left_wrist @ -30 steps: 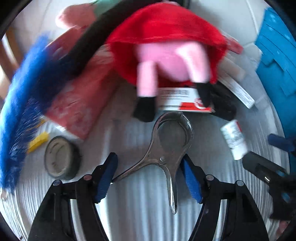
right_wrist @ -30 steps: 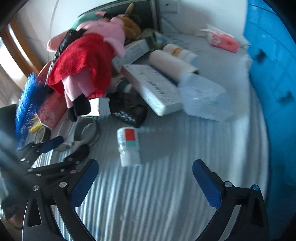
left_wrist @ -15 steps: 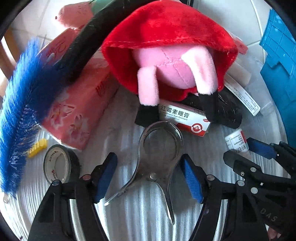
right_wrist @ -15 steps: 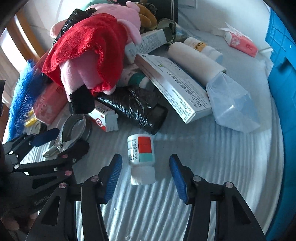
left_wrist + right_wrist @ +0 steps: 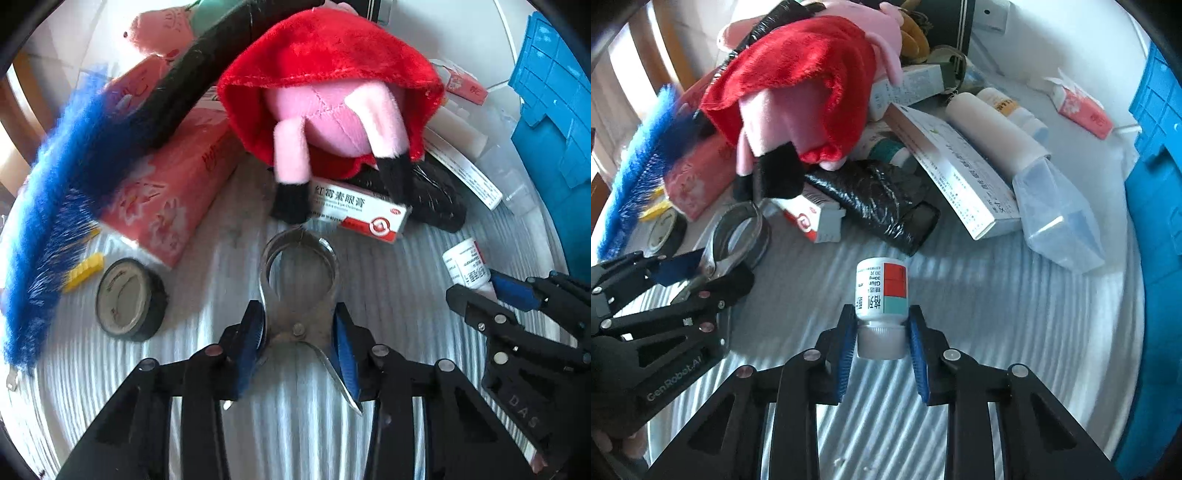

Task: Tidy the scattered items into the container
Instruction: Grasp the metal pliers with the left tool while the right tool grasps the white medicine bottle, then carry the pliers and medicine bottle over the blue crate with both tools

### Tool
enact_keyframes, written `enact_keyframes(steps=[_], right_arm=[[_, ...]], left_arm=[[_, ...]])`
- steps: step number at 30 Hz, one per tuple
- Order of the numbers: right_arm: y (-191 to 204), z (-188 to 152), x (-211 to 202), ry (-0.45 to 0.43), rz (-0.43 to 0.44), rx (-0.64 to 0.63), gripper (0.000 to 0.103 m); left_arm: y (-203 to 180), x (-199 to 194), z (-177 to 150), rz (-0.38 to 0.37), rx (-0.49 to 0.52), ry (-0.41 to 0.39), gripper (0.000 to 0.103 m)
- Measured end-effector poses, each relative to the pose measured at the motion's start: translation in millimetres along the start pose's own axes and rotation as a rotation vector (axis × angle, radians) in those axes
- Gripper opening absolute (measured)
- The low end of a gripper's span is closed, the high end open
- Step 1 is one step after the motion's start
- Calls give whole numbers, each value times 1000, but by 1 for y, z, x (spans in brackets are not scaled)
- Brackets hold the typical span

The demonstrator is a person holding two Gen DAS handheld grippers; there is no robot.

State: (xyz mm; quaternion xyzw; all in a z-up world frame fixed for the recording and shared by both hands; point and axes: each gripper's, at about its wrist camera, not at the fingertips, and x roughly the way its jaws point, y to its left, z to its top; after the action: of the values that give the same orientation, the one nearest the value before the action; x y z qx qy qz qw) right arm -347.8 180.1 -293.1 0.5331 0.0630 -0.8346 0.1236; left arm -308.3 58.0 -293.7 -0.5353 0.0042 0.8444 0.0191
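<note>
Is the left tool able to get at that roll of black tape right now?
Probably not yet: the left tool is shut on the metal clip. The black tape lies uncovered beside it, otherwise reachable.

Left gripper and right gripper low, side by side, jaws closed on loads.

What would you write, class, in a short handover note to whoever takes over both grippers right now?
Left gripper: shut on the metal clip, which lies on the table.
Right gripper: shut on the pill bottle, gripping at its cap.
Blue container: right of the pile.
Done: both items gripped; whether any are binned cannot be seen.
Left: bin both, then the plush toy, tape roll, boxes and the rest.
</note>
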Motion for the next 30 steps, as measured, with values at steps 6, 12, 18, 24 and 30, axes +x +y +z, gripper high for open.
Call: enact_keyframes(steps=[6,12,18,24,30], right_arm=[[9,-10,-35,-50,20,-12,27],[24,-19,-90,-141,43,-42,27],[32,-31,-150,-251,78,-92,27],[42,-43,-199,-341,115,-145,27],[54,-68,-252,-424,92,-149,27]], left_arm=[[-1,-43,-10,-4,-10,-62,37],[5,-107,-26,21,-37,-167,37],[-6,-173,-33,72,-64,-270,37],[-14,-227,-54,118,-90,-356,37],[-17,-270,-75,107,-70,-434,37]])
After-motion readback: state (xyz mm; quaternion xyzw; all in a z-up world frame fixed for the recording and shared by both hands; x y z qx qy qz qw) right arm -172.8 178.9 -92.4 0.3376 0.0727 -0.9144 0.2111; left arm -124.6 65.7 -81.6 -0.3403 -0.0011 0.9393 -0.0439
